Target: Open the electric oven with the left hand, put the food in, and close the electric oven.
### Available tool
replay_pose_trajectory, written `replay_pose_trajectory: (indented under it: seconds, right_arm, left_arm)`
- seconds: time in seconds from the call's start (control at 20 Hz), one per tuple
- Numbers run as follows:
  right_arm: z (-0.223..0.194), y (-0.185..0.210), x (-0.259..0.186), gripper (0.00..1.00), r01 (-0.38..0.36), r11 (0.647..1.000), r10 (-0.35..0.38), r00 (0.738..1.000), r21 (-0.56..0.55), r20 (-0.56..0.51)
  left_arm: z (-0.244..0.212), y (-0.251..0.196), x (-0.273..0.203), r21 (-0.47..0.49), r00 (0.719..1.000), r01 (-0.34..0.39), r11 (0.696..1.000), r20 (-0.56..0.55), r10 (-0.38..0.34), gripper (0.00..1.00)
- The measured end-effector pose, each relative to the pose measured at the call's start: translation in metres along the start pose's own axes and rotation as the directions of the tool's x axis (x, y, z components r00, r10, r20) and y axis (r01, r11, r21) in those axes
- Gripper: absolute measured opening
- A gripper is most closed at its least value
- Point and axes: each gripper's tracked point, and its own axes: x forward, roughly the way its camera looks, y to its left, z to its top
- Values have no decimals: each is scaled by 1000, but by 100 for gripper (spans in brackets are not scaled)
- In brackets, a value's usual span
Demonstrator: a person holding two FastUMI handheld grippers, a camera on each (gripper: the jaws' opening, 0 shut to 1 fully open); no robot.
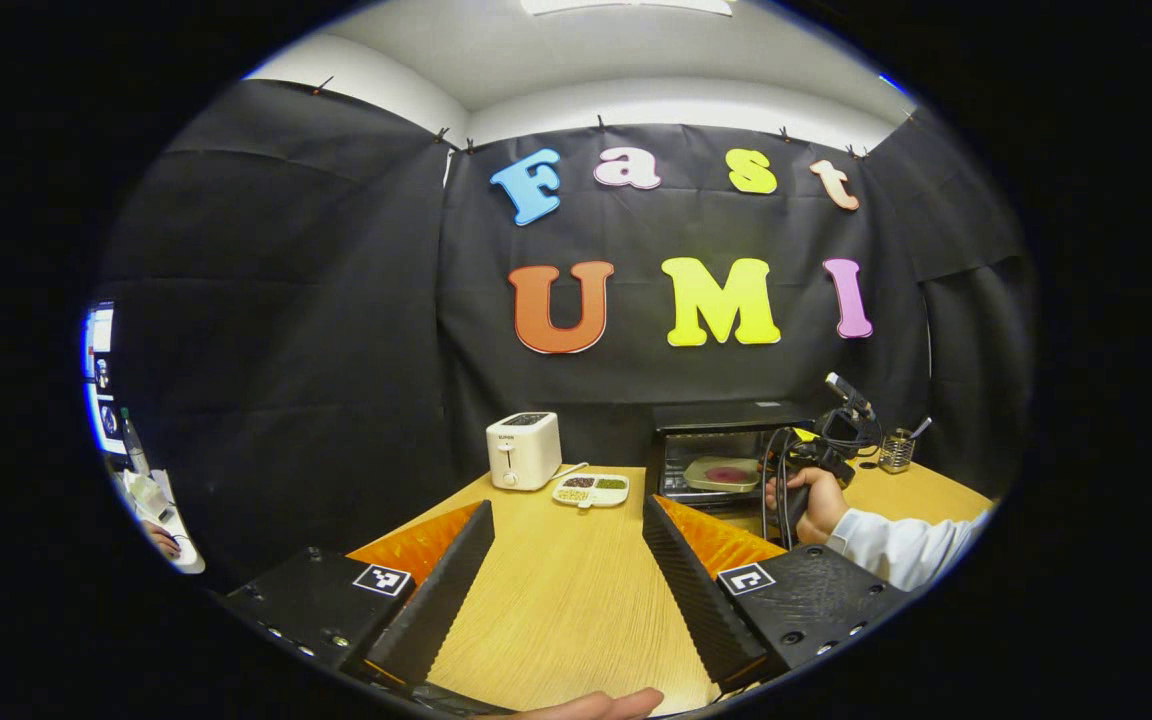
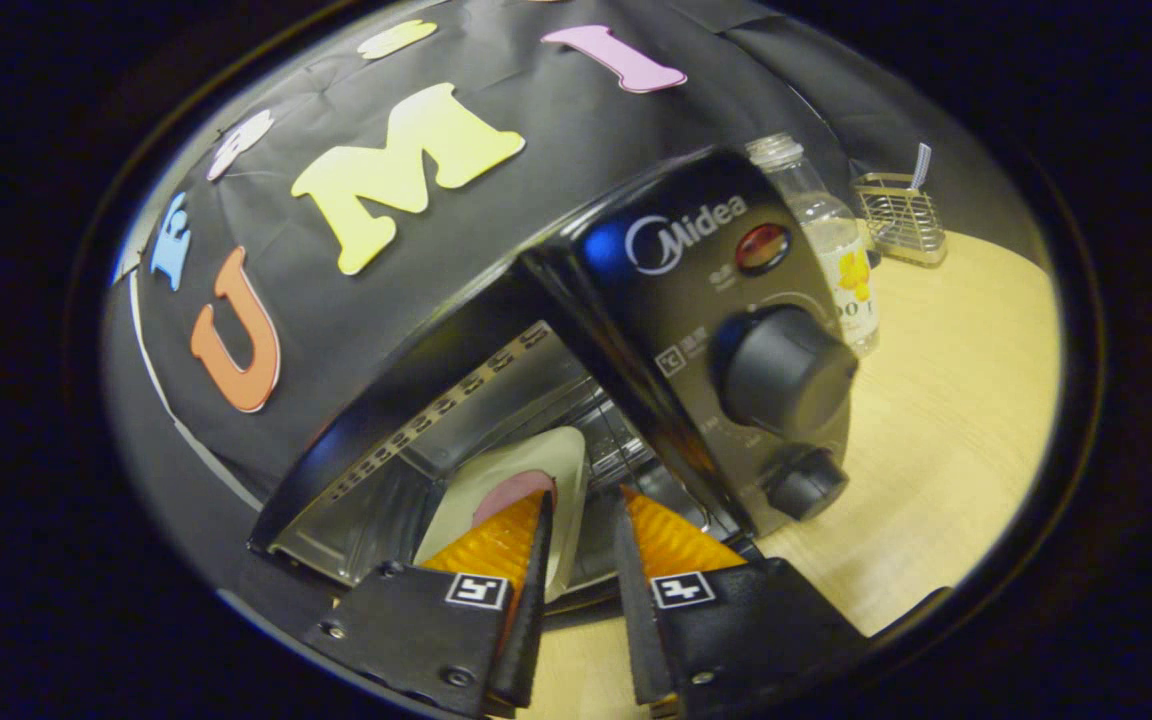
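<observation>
The black electric oven (image 1: 726, 415) stands at the table's far right with its door down. Inside it, a pale plate (image 1: 721, 472) carrying a pink slice of food (image 1: 726, 474) rests on the rack. A hand (image 1: 811, 500) holds my right gripper (image 1: 816, 455) at the oven mouth. In the right gripper view the oven (image 2: 696, 260) is close and tilted. My right gripper (image 2: 583, 495) straddles the near rim of the plate (image 2: 526, 465), with a dark gap beside one finger; the food (image 2: 511, 495) lies just past it. My left gripper (image 1: 568, 505) is open over bare table.
A white toaster (image 1: 524, 450) and a divided dish (image 1: 591, 489) of small foods sit at the table's back middle. Right of the oven stand a clear bottle (image 2: 831, 240) and a wire holder (image 2: 901, 215). A white sleeve (image 1: 906, 550) reaches in from the right.
</observation>
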Motion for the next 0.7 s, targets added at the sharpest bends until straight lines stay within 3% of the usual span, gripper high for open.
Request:
replay_pose_trajectory:
  seconds: [0.1, 0.25, 0.3, 0.45, 0.65, 0.7]
  right_arm:
    - [-2, -5, -20, 48, -5, 999, 5, 1000, -37, 8]
    - [-7, -6, -53, 51, -39, 995, 40, 999, -94, 12]
    - [-10, -5, -65, 61, -57, 991, 58, 998, -120, 4]
    - [-6, -6, -106, 65, -84, 973, 94, 995, -214, 39]
    - [19, -9, -167, 83, -77, 938, 130, 982, -337, 137]
    - [28, -8, -181, 92, -88, 931, 151, 977, -355, 153]
  left_arm:
    - [-5, -4, -6, 3, 1000, 4, 1000, -25, -4, 95]
    - [-8, -5, -19, 17, 999, -3, 1000, -51, 4, 95]
    - [-7, -6, -22, 23, 998, -7, 1000, -56, 8, 95]
    - [0, -13, -32, 23, 999, 0, 1000, -50, 1, 95]
    - [5, -32, -34, 36, 998, 30, 999, -52, -28, 95]
    - [8, -38, -33, 38, 998, 37, 999, -49, -36, 95]
